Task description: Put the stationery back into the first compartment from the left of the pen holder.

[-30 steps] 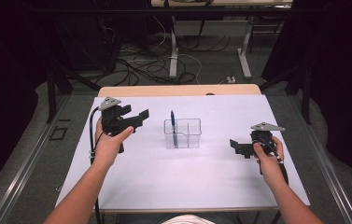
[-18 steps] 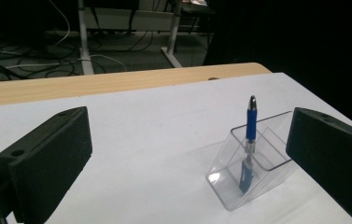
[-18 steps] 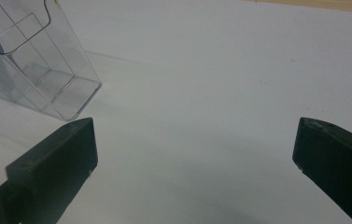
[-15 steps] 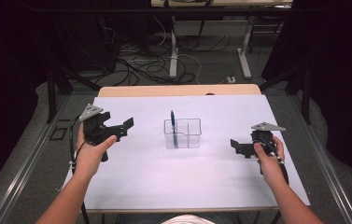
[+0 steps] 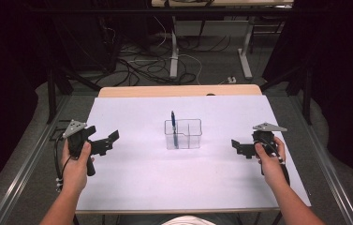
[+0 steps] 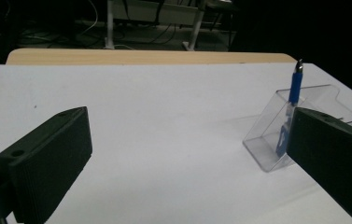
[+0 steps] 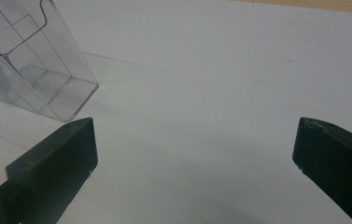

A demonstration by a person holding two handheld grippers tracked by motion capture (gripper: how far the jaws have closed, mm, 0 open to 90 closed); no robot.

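A clear plastic two-compartment holder (image 5: pixel 187 136) stands mid-table on the white sheet. A blue pen (image 5: pixel 173 124) stands upright in its left compartment. My left gripper (image 5: pixel 108 143) is held at the left of the table, well apart from the holder. It is open; its jaws have just been opening and nothing is between them. In the left gripper view the holder (image 6: pixel 269 140) and pen (image 6: pixel 295 86) lie ahead at the right of the open left gripper (image 6: pixel 187 158). My right gripper (image 5: pixel 240 148) hovers open at the right. In the right gripper view the holder (image 7: pixel 33 70) is at upper left of the empty right gripper (image 7: pixel 194 168).
The white sheet (image 5: pixel 141 187) covers a wooden table whose far edge (image 5: pixel 179 91) shows bare wood. Beyond it, cables (image 5: pixel 141 65) and desk legs (image 5: pixel 245 51) are on the dark floor. Metal rails (image 5: pixel 19 173) run beside the table.
My left hand has moved left and toward the near edge, sinking a little and away from the holder, and its jaws stand wider. The right hand has kept still.
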